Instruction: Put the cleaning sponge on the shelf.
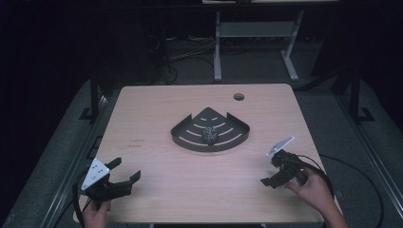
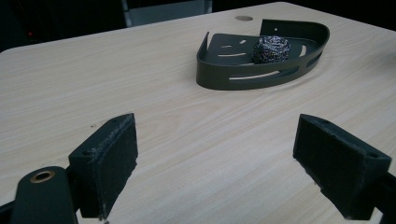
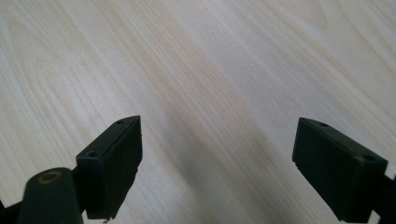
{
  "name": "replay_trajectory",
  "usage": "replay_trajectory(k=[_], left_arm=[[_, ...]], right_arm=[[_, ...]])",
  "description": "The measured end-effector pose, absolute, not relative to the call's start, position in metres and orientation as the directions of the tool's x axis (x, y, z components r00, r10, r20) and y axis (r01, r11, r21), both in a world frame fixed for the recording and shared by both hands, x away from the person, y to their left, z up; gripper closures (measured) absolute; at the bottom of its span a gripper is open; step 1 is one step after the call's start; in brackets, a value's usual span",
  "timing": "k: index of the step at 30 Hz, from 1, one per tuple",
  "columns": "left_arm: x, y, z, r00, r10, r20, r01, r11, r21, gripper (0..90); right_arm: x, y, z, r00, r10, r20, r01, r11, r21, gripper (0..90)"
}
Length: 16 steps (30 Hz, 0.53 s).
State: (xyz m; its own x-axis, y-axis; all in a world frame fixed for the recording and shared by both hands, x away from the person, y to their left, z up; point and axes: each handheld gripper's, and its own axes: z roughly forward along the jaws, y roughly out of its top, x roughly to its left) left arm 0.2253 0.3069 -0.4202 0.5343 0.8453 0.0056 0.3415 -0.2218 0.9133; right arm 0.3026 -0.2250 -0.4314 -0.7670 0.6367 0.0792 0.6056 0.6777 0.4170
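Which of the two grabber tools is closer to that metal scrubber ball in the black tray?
Right, narrowly. The right gripper is open, down-right of the scrubber ball; the left gripper is open, farther off toward the near-left corner. Both are clear of the tray.

One wooden table (image 1: 157,118) carries one dark corner tray (image 1: 183,131). Inside the tray sits one steel wool scourer (image 1: 209,135). Two hand-held grippers flank the tray on its near side: left gripper (image 1: 124,172), right gripper (image 1: 269,172).

No legible text or labels anywhere.
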Motion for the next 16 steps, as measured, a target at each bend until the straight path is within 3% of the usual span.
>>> replay_trajectory(k=[16], left_arm=[[0.227, 0.303, -0.421, 0.54, 0.841, 0.006, 0.346, -0.228, 0.91, 13.2]], right_arm=[[0.282, -0.231, -0.434, -0.764, 0.64, 0.079, 0.602, 0.664, 0.444, 15.2]])
